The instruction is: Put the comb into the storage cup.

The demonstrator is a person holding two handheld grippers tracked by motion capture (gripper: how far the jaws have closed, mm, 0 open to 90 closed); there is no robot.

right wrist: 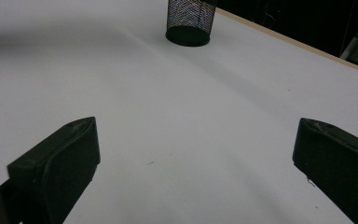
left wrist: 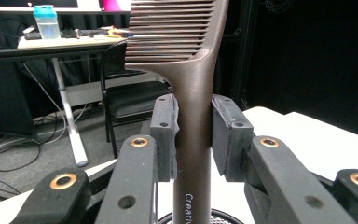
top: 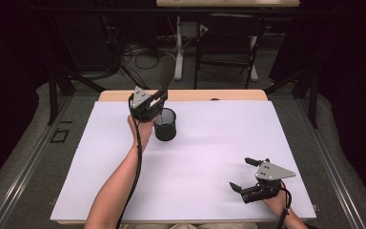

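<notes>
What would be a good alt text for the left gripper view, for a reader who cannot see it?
The left gripper clamps the handle of a dark brown comb between its two black jaws, holding it upright with its teeth at the top. A black mesh cup sits just below, and a dim room with a chair lies behind.

The right tongs [right wrist: 193, 163] stand wide apart, their two black jaws rising from the bottom corners with nothing between them. Beyond them stretches the white surface [right wrist: 168, 121], and a black mesh cup [right wrist: 189, 21] stands upright near its far edge.
</notes>
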